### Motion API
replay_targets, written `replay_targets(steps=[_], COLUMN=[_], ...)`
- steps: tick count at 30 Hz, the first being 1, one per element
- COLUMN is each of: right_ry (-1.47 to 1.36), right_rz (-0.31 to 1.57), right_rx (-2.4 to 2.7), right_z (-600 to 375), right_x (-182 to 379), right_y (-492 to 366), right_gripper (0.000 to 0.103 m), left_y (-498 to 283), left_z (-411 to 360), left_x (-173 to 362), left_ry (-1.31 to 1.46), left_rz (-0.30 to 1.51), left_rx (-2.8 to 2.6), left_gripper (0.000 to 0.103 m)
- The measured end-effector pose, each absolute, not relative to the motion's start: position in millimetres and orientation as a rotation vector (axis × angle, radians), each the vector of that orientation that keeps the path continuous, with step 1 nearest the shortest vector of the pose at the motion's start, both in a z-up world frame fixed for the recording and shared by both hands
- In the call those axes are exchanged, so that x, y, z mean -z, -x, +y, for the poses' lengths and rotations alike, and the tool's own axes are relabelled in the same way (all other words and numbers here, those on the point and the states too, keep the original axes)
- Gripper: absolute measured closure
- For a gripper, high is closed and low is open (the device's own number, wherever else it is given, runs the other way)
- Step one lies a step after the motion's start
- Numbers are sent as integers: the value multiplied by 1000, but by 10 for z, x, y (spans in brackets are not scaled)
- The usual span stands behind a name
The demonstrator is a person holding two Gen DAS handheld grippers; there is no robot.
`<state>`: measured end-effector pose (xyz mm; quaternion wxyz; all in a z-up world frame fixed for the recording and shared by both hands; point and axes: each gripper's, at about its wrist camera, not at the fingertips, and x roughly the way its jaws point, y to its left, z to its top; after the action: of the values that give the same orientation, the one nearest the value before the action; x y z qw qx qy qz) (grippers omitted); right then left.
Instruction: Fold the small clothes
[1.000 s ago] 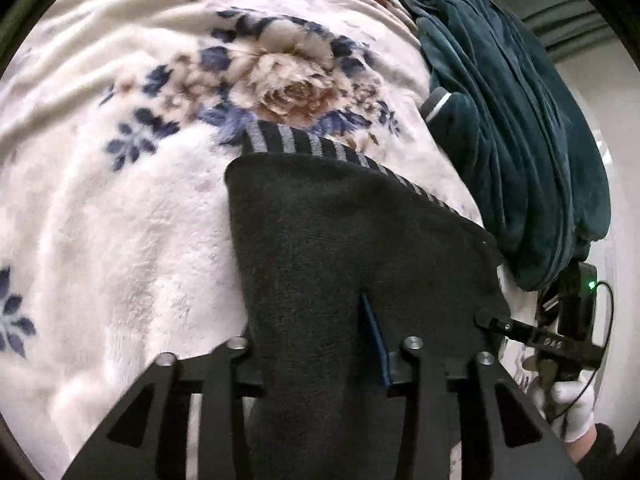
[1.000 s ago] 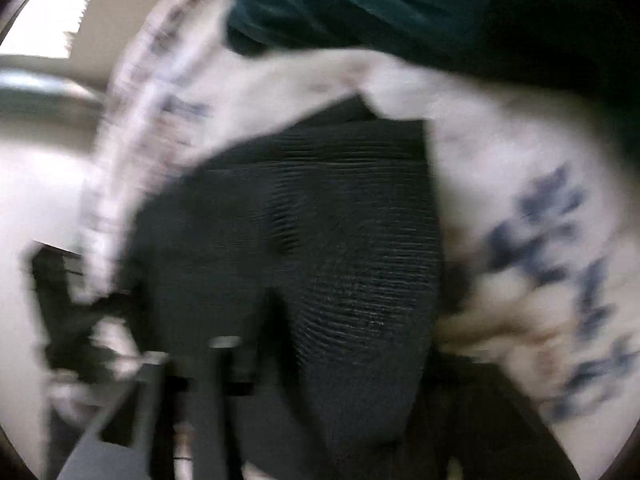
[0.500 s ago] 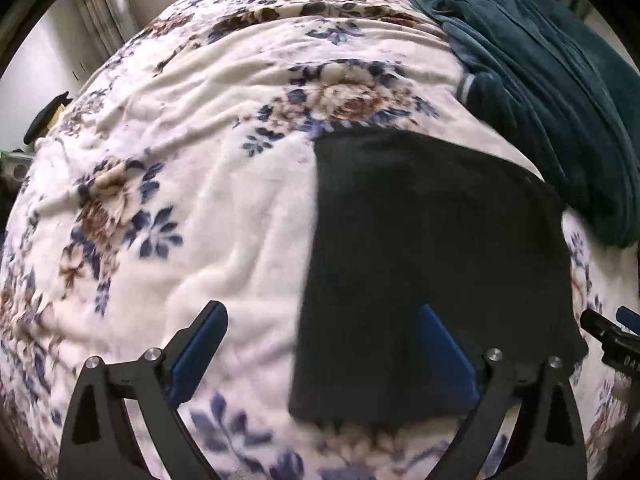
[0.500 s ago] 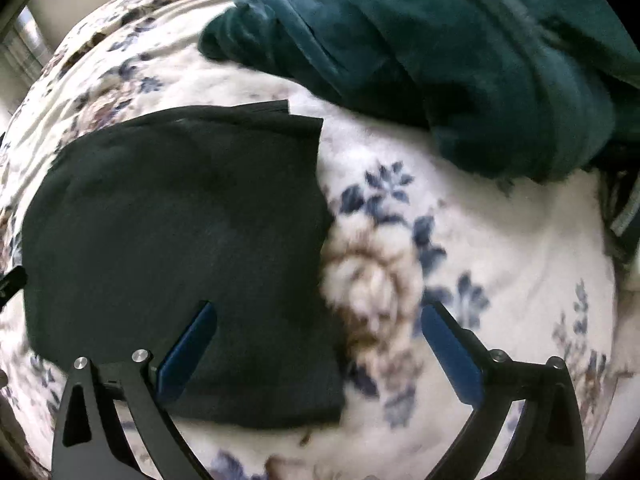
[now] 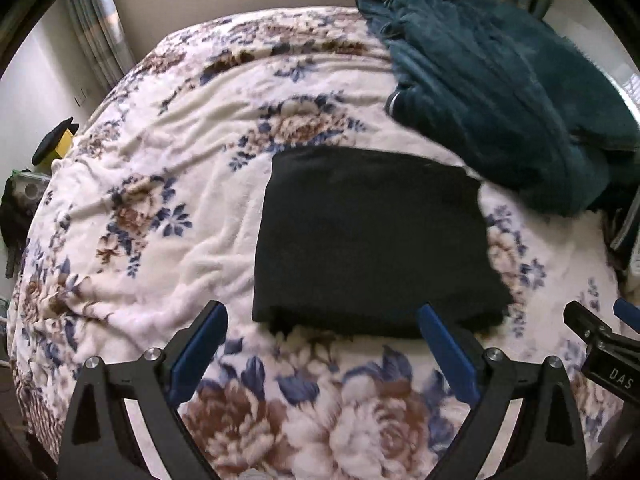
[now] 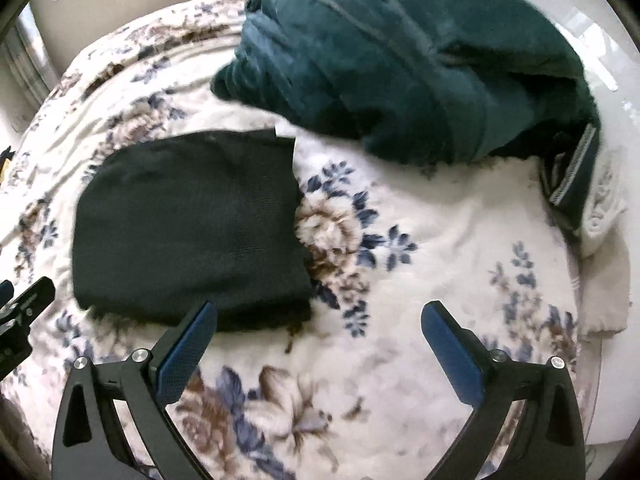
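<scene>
Both grippers, left point(image 5: 322, 316) and right point(image 6: 318, 314), now spread empty, released; the black knit cloth point(image 5: 372, 240) lies folded square on the fleecy blanket point(image 5: 160, 184).

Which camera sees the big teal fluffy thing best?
The right wrist view: the teal fleece garment fills the upper middle, showing its folds and grey piping. In the left wrist view it sits off toward the upper right edge, smaller and partly cut off.

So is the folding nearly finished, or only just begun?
One piece looks done: the black garment lies as a neat rectangle on the blanket. Nothing is in hand: the left gripper and right gripper are both open and empty. The teal pile behind it looks unfolded.
</scene>
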<state>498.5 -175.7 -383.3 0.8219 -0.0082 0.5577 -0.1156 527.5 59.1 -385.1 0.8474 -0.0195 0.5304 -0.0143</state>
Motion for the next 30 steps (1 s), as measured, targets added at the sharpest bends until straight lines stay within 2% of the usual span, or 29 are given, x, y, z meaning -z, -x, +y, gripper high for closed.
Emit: replay_targets(steps=[20, 30], right_ry=[16, 13], right_rz=[911, 817], right_rx=[191, 146], right_z=[-1472, -1343], right_x=[1028, 4], right_y=[-2932, -1980], right_gripper=[0, 0], left_y=[-3382, -2649], left_z=[467, 565], left_x=[1440, 675], left_ry=[33, 38], left_rz=[909, 826], left_rx=[79, 55], left_gripper=[5, 5])
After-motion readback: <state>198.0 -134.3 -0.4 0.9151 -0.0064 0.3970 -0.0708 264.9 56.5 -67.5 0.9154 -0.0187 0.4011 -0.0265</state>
